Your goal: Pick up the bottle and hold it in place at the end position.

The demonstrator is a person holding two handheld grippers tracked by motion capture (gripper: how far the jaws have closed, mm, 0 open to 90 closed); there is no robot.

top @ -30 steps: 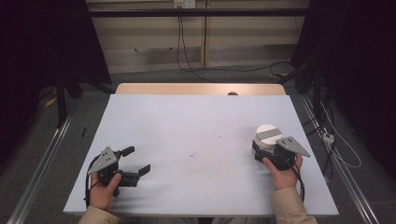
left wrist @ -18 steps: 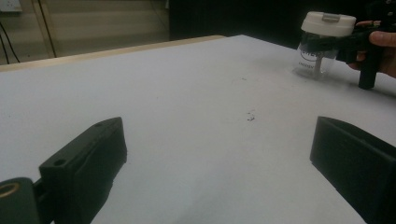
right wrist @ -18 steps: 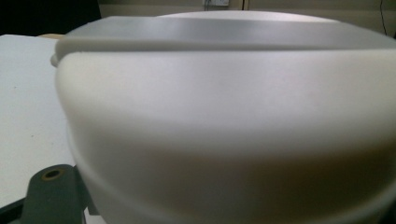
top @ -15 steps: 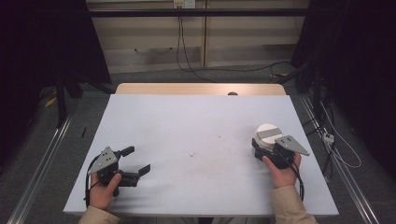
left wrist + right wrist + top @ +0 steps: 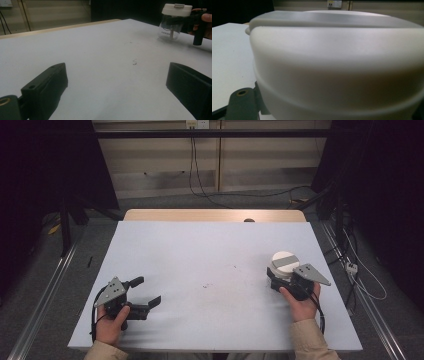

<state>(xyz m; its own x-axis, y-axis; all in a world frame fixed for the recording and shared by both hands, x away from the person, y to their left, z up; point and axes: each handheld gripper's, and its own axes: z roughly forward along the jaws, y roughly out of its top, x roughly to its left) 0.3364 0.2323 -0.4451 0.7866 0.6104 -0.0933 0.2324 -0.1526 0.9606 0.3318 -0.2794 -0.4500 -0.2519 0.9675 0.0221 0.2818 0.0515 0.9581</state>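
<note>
left tool (image 5: 150,292): sits near the front-left corner of the worktop (image 5: 210,255), jaws spread wide with nothing but bare surface between them. It's parked, so leave it there for now (no reason to drag it over until a second grip is needed).

right tool (image 5: 278,279): front-right of the worktop, and its jaws have just been closing. They're now clamped on the jar, which sits between them; from the left tool's camera you can see the black jaws wrapped round the clear body just under the lid.

jar (image 5: 284,266): clear body with a white lid (image 5: 176,9), standing upright on the worktop, right side, a bit past the right hand (image 5: 300,301) and well apart from the left tool. Can't tell what's inside, just something small near the bottom.

step in hand: I'd say it's securing the jar before lifting it or opening it.

how to do it well: keep the grip level and on the body below the lid rim, not on the lid itself, or the thing could pop loose. Smooth plastic or glass will likely slip, so lift straight up and slow (no tilting).

far end: wooden edge, then cables on the floor, nothing to worry about.
</note>
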